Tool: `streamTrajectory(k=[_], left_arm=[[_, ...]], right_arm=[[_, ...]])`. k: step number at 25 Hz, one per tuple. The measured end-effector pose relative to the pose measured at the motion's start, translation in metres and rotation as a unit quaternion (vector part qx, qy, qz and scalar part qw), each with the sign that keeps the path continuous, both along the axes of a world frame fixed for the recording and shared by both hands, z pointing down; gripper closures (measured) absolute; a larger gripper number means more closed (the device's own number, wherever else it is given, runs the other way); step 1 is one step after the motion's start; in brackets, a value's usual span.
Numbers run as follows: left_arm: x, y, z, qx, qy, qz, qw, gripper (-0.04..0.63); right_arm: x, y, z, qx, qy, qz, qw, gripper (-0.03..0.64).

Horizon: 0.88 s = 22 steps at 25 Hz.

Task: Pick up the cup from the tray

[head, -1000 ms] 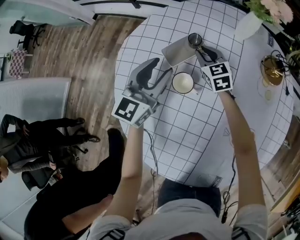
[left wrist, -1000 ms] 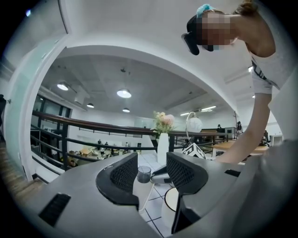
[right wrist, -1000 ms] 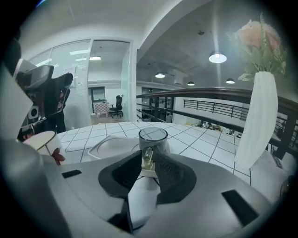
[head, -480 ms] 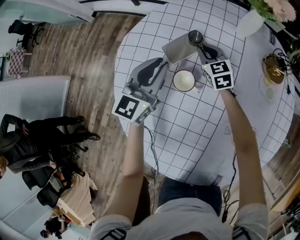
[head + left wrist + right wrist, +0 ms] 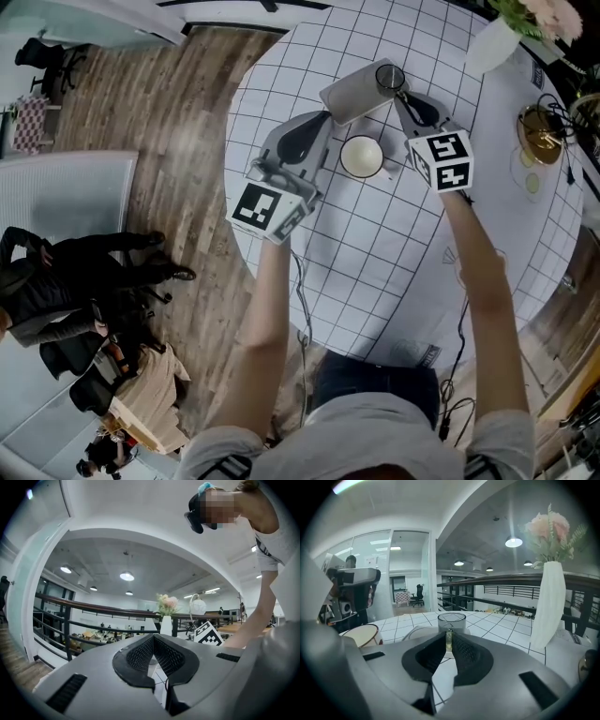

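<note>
Clear cup (image 5: pixel 389 77) stands at the far corner of the grey tray (image 5: pixel 349 98) on the gridded table (image 5: pixel 375 253). Its handle seems turned toward the person, so the right tongs (image 5: pixel 449 638) come at it from the near side. Their jaws have just closed in and pinch a thin translucent strip, prob. the handle, w/ the cup body just beyond the tips. A narrow pinch on the handle, not the body, leaves the rim free for a straight lift. Can't tell whether the base is off the tray yet. Left tongs (image 5: pixel 153 639) are closed tight w/ nothing visible between them. They sit level by the tray's near-left edge, next to the white bowl (image 5: pixel 361 157), likely just to be out of the lift's way.
</note>
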<state>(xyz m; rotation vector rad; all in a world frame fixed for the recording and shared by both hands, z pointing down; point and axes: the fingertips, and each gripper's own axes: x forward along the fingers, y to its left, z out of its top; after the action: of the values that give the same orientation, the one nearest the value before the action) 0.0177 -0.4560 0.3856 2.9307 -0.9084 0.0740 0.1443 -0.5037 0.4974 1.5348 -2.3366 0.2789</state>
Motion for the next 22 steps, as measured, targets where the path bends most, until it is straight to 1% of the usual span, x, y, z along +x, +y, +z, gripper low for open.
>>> streamTrajectory(k=[7,13,18,22], left_arm=[[0.017,0.014,-0.010,0.006,0.001,0.012,0.9999,0.588],[0.025,0.032,-0.016,0.011,-0.014,0.023,0.9996,0.588],[0.028,0.047,-0.016,0.007,-0.007,0.023,0.9997,0.588],[0.030,0.057,-0.012,0.005,-0.010,0.027,0.9996,0.588]], right_arm=[[0.017,0.030,-0.008,-0.002,-0.010,0.013,1.000,0.578],[0.024,0.059,-0.016,0.000,-0.007,0.010,1.000,0.578],[0.027,0.079,-0.002,-0.021,0.001,0.008,1.000,0.578],[0.023,0.091,0.016,-0.039,0.000,0.008,0.999,0.578]])
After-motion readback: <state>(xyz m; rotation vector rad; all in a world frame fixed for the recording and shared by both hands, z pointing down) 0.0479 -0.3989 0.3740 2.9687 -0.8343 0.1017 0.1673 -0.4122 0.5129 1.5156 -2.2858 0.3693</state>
